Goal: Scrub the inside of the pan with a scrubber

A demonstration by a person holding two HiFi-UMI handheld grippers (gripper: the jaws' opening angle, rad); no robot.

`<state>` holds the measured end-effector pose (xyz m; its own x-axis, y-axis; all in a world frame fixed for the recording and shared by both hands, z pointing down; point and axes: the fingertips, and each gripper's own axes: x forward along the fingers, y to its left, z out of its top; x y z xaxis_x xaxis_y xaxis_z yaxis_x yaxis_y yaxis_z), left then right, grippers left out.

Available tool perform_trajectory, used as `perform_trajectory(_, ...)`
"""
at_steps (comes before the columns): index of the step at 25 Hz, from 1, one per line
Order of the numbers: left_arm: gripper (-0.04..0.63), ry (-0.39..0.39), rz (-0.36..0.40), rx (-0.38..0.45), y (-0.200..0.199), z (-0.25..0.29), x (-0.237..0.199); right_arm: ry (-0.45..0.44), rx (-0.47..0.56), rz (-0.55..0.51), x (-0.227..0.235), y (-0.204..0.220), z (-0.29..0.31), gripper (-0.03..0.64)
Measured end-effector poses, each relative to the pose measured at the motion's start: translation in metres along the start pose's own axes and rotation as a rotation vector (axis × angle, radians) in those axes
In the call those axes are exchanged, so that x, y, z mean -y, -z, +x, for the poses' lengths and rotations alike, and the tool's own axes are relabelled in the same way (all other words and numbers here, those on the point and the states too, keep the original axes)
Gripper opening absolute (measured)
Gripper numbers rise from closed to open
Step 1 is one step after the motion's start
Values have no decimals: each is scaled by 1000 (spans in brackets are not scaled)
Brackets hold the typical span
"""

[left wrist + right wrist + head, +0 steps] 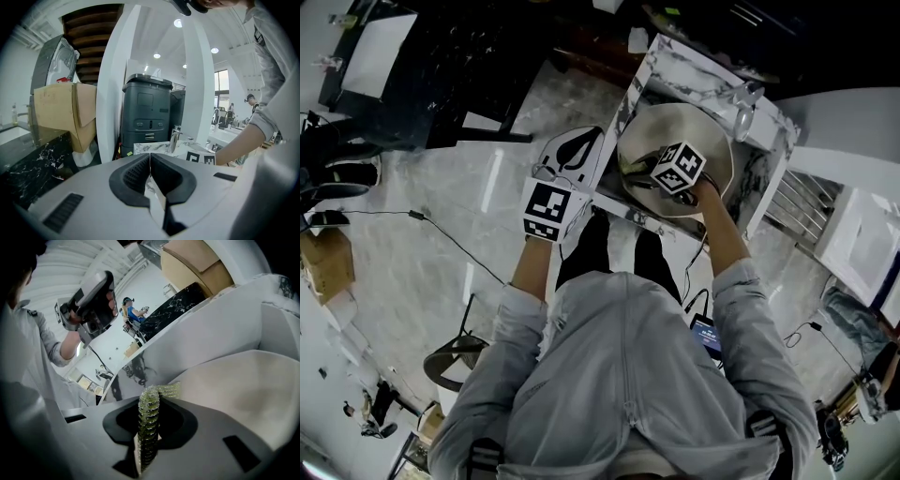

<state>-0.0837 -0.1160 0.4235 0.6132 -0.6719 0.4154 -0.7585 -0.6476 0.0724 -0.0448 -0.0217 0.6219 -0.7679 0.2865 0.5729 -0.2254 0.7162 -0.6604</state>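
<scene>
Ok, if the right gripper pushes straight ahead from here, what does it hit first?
Most likely the pan. The right gripper is shut on the scrubber, and the scrubber's tip points at the pan's pale inner wall near the rim. A grey sink wall rises just beyond, and depth there is unclear.

**Head view:** mounted above the person, facing steeply down past grey shoulders onto the floor and the desk [639, 82]. Middle range, whole work area covered.

**Left gripper view:** rides the left hand-held gripper [150, 157], held beside the desk. Faces level across the room toward a dark bin [146, 112]. The desk and tap [175, 137] lie beyond its closed jaws.

**Right gripper view:** rides the right hand-held gripper [149, 401], very close, low inside the pan [243, 385], with the scrubber [147, 427] pinched in the foreground. Tilted upward, catching the left hand-held gripper.

**Shared:** pan in the head and right gripper views; desk in the head and left gripper views.
</scene>
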Motion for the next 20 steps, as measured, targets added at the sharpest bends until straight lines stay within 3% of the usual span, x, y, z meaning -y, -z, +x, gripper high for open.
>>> perform_trajectory(5,23,8,9,1,-1,0,4,-42,-90,-49,-17,18,-2,80)
perform_trajectory(11,23,20,-10,18,-6,0,9,-142,-208,-51,-39,39,-13,80)
perform_trajectory(20,23,39,-15,31,-9,5,13,-209,-395,-50,-54,72,-34,80)
